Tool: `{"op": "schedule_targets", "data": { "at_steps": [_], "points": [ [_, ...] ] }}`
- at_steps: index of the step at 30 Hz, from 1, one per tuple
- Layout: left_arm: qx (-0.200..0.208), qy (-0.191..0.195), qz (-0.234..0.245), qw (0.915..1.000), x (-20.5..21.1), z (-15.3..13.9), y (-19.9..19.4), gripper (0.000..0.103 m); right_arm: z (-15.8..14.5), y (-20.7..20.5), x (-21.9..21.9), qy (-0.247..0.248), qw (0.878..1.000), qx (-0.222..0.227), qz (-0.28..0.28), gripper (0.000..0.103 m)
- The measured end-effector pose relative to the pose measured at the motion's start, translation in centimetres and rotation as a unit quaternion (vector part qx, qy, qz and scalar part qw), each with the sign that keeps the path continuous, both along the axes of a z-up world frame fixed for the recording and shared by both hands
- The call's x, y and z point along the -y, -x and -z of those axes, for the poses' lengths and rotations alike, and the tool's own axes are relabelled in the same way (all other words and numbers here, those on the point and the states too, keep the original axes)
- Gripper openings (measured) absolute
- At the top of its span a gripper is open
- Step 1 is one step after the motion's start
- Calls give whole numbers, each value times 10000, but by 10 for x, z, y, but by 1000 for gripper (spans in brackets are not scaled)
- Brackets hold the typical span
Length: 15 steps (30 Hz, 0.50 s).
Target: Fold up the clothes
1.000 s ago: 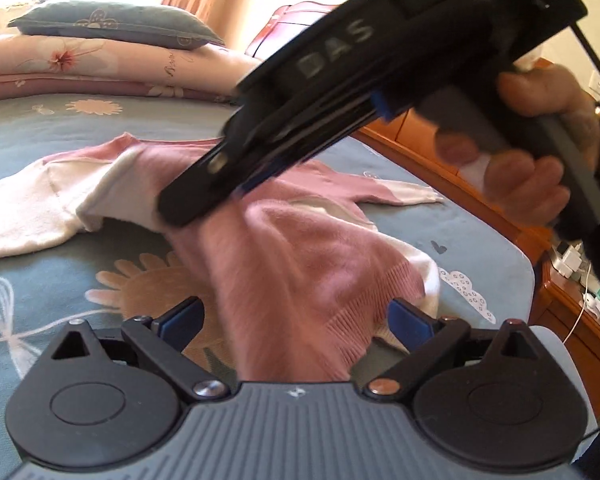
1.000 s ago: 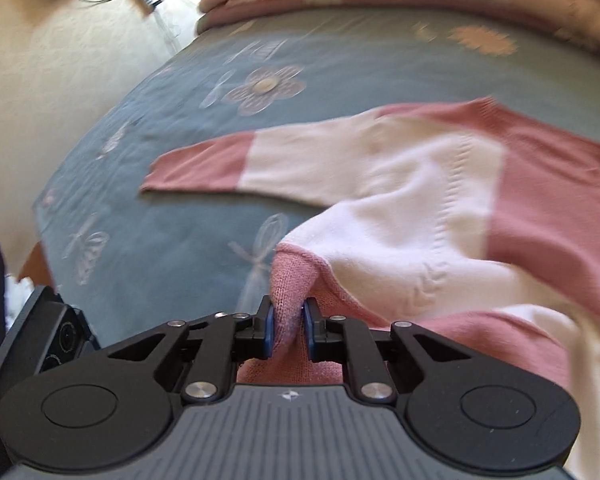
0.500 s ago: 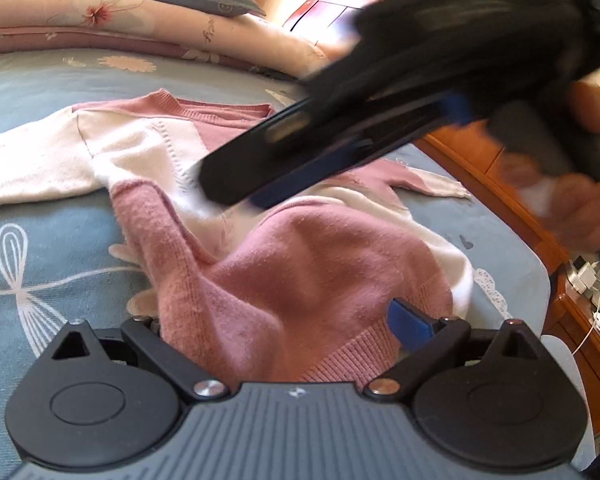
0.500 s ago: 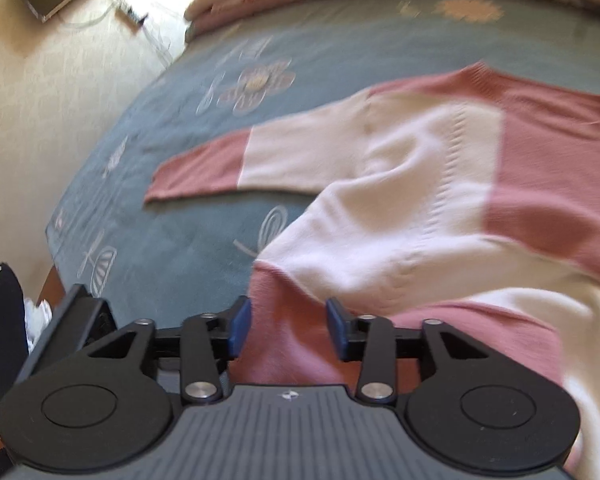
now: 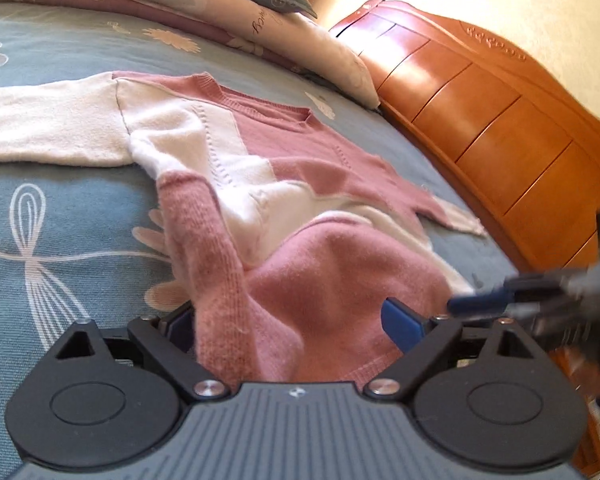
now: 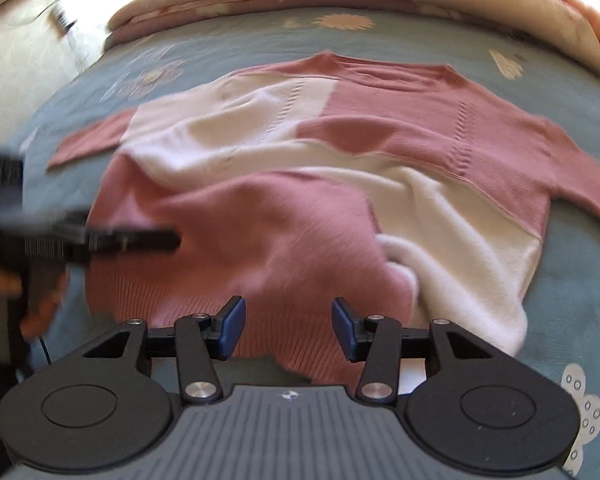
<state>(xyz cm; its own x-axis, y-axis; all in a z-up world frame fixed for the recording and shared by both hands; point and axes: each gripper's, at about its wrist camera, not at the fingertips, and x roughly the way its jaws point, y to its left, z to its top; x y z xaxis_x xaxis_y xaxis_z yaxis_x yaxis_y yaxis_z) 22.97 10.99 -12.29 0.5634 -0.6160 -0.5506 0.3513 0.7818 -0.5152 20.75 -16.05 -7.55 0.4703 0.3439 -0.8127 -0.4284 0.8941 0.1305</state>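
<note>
A pink and cream sweater [image 5: 340,272] [image 6: 260,220] lies spread on the bed, its lower part bunched toward me. My left gripper [image 5: 290,326] straddles the bunched pink hem; its jaws are closing, fabric lies between them, and the pads do not press it. My right gripper [image 6: 288,328] hovers over the ribbed pink hem with jaws opening and nothing gripped. In the left wrist view the right gripper [image 5: 500,300] shows blurred at the right edge. In the right wrist view the left gripper [image 6: 120,240] shows blurred at the left, over the pink panel.
The blue flowered bedsheet [image 5: 60,208] [image 6: 220,44] surrounds the sweater. Folded quilts and a pillow [image 5: 220,12] line the far side. A wooden bed frame [image 5: 480,112] runs along the right. Pale floor [image 6: 20,60] shows beyond the bed's left edge.
My right gripper opened and let go of the pink hem corner, then swung out of the left view's centre to its right edge. The left gripper sank over the bunched hem.
</note>
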Motion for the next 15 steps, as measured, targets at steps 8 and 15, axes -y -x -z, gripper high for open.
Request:
{"op": "schedule_targets", "data": {
  "at_steps": [8,15],
  "points": [
    [-2,534,136,9985,-15,-5,-3,92,17,55,-90,1188,9749,1050,-1560,62],
    [153,1311,267,9909,-33,-13,3,93,32,79,-147,1545,9468,1775,-2196,69]
  ]
}}
